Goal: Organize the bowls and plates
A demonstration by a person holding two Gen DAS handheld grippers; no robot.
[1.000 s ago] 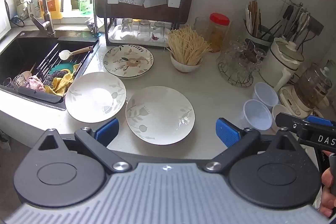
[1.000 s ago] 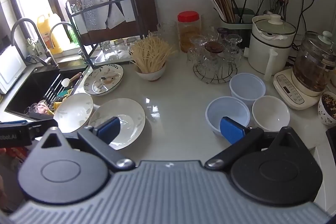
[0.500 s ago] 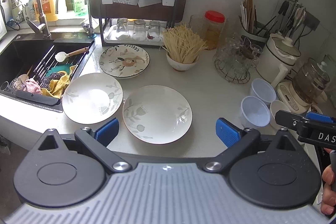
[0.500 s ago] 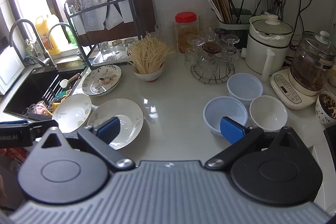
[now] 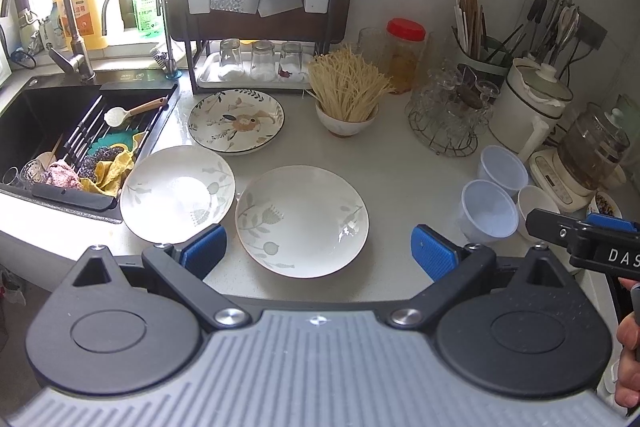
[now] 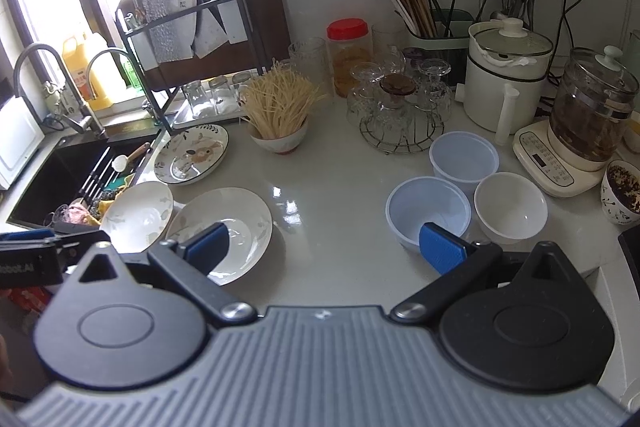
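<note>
1. The left gripper (image 5: 318,247) hangs with its jaws spread wide and empty above the near edge of the counter (image 5: 400,179); the right gripper (image 6: 324,243) is likewise wide apart and holds nothing.
2. Three plates lie flat on the counter: a patterned plate (image 5: 236,121) by the rack, a white plate (image 5: 177,193) beside the sink (image 5: 48,115), and a leaf-print plate (image 5: 301,220) just right of it.
3. Three empty bowls cluster at the right: two pale blue bowls (image 6: 427,211) (image 6: 464,157) and a white bowl (image 6: 511,207).
4. A noodle bowl (image 6: 279,141) holds dry noodles standing upright.
5. The sink holds a spoon and cloths; its other contents are hard to make out.
6. A cup (image 6: 622,191) of dark contents is cut off at the right edge.
</note>
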